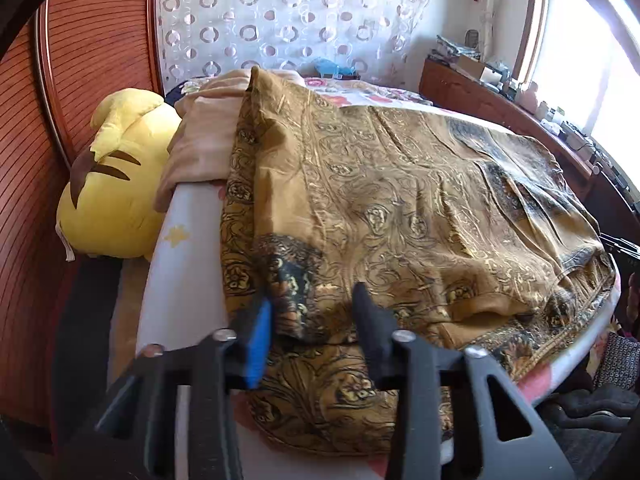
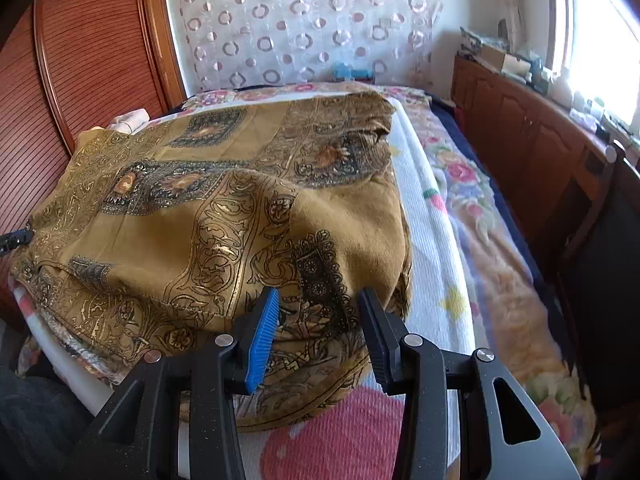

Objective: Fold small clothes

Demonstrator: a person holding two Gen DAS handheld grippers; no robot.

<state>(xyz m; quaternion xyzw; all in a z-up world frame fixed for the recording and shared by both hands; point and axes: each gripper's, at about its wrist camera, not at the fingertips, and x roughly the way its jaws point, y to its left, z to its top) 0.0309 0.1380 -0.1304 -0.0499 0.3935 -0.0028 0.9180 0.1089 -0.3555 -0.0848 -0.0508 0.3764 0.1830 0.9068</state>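
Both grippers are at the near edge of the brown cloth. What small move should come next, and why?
Probably close both grippers on the near hem. The left gripper and right gripper each stand open with the brown cloth between the fingers, not pinched, and the cloth lies spread on the bed, ready to be lifted.

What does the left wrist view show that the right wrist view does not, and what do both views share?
Only the left wrist view shows the yellow plush toy and the beige cloth beside the garment. Only the right wrist view shows the floral blanket along the bed's far side. Both show the mustard patterned garment on the bed, the circle-patterned curtain, and an open gripper over the garment's near edge: left gripper, right gripper.
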